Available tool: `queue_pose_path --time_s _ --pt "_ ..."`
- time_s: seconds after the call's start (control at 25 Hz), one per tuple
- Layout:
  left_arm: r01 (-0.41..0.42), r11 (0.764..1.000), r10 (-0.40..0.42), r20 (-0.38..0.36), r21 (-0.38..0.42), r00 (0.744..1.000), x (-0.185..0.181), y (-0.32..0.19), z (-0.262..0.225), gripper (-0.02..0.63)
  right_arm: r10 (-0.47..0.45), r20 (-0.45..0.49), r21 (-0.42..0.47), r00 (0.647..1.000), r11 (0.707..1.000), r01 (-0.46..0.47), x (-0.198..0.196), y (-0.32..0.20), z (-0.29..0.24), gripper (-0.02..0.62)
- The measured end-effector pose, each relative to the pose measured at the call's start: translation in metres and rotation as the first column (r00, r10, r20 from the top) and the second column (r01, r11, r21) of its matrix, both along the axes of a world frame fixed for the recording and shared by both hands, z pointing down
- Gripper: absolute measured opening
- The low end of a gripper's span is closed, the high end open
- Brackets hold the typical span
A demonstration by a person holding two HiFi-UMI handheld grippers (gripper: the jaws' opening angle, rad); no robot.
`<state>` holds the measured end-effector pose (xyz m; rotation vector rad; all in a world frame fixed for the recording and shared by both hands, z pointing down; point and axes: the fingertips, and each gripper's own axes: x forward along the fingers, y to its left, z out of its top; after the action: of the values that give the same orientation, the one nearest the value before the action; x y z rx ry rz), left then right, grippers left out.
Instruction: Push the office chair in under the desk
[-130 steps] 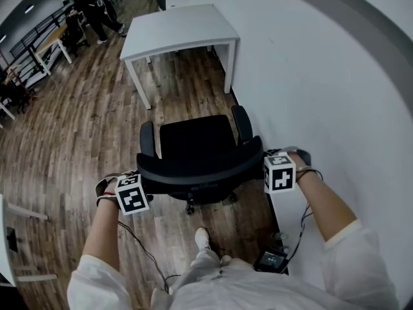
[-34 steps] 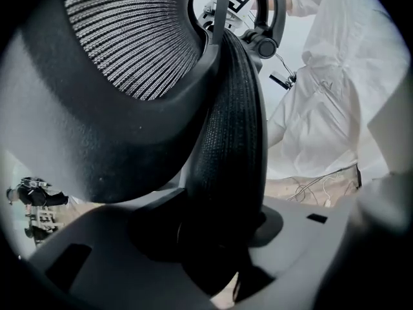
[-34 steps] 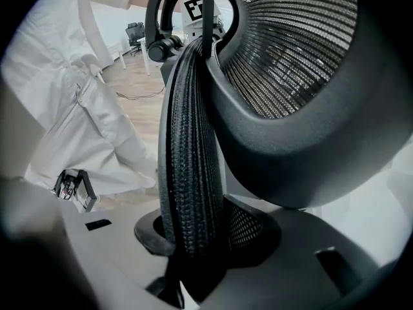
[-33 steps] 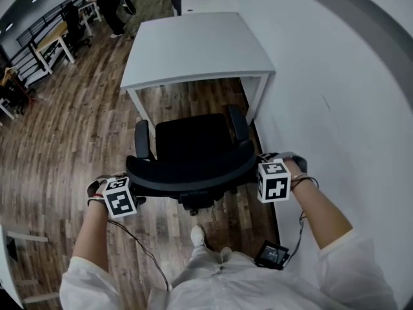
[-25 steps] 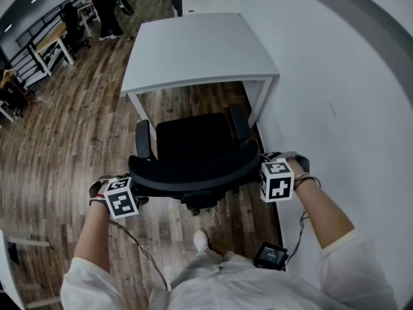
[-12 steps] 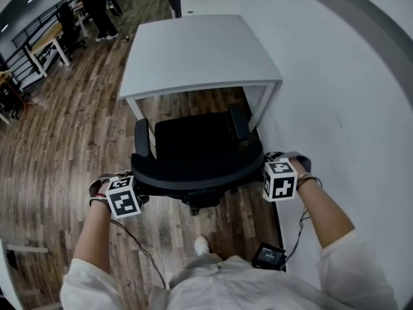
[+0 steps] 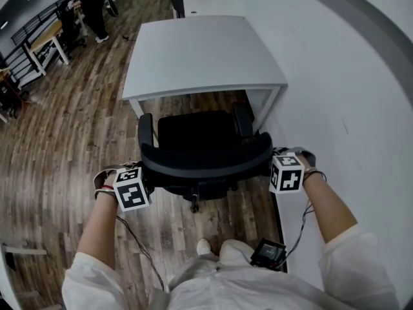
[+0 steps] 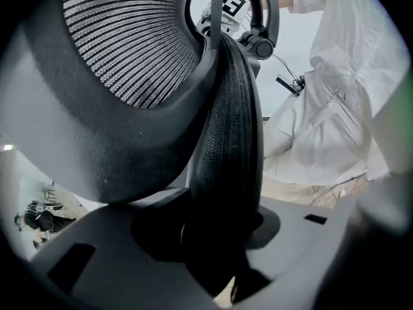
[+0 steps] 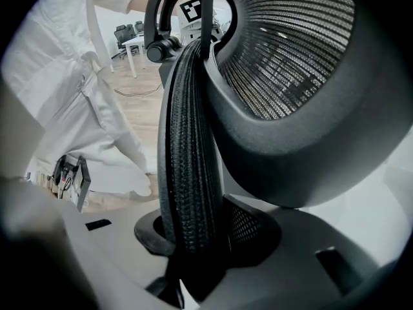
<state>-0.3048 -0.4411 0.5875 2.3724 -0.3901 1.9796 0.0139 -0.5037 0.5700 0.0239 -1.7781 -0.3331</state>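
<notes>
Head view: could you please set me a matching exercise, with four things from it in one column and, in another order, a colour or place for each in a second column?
Things:
1. office chair
2. desk
3. floor
4. distant person

Colour or place:
A. brown wood planks
B. far off, at the top left of the view
C. black, just in front of the person who holds the grippers
D. white top, beside the wall

Pairs: 1-C, 2-D, 3-A, 4-B
</notes>
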Motion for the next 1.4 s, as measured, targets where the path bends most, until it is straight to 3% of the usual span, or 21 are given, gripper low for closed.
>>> queue_pose_path --time_s 0.72,1.4 --pt "0.003 1.0 -0.003 0.0 -0.018 1.0 -0.015 -0.07 0.002 0.154 -0.016 -0.001 -0.014 1.0 1.0 0.016 -0.015 -0.073 0.001 0.146" --pt "0.021 0.999 -0.021 -0.007 0.025 1.0 -0.019 -0.142 -0.001 0.152 -0.015 -0.006 -0.007 1.0 1.0 0.015 -0.017 -0.141 0.001 0.146"
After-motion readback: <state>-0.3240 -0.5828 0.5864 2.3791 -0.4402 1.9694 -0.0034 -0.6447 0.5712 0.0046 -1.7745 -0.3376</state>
